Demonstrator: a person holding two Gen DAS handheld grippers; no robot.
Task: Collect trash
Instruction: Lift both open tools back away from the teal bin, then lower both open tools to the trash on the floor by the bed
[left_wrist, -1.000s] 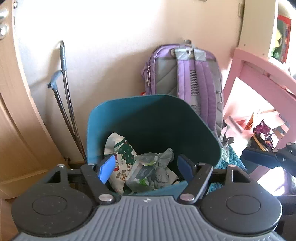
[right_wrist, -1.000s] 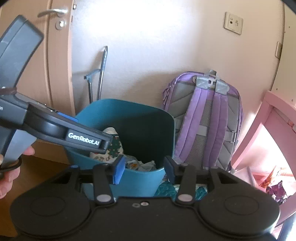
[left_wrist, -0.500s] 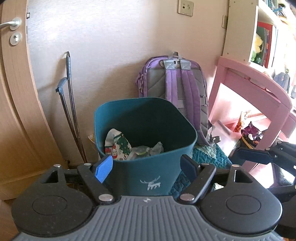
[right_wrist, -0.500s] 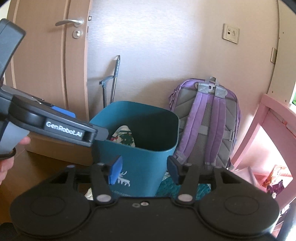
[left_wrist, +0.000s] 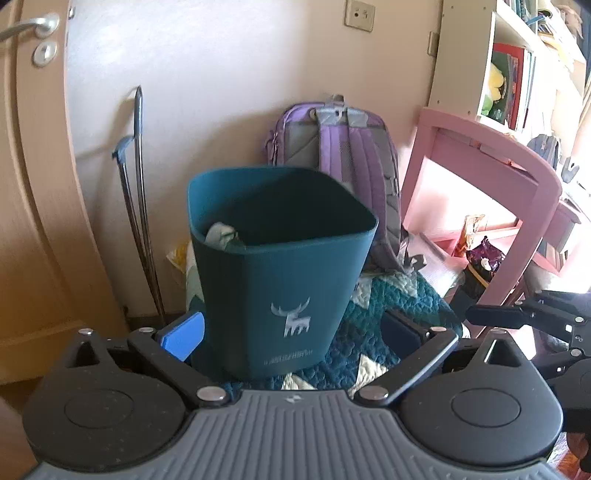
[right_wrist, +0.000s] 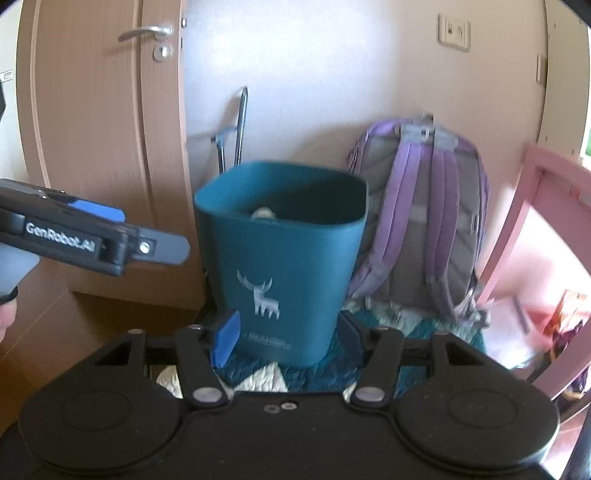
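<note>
A teal bin (left_wrist: 284, 258) with a white moose print stands on a quilt by the wall. Only a bit of crumpled trash (left_wrist: 221, 236) shows over its rim. My left gripper (left_wrist: 291, 334) hangs in front of the bin, low at its base, and its jaws are opening wide with nothing held. In the right wrist view the bin (right_wrist: 284, 251) is centred, with a scrap of trash (right_wrist: 263, 213) just visible inside. My right gripper (right_wrist: 288, 338) is also opening, with nothing gripped. The left gripper (right_wrist: 92, 240) shows at the left edge.
A purple backpack (left_wrist: 343, 158) leans on the wall behind the bin. A pink desk (left_wrist: 491, 147) stands to the right, with a purple wrapper (left_wrist: 484, 254) and an orange packet (left_wrist: 471, 230) under it. Metal poles (left_wrist: 140, 192) and a wooden door (right_wrist: 92, 129) are to the left. A teal quilt (left_wrist: 388, 306) covers the floor.
Both grippers have drawn back from over the bin, so its outer front now shows and most of the trash is hidden. Both sets of jaws have widened.
</note>
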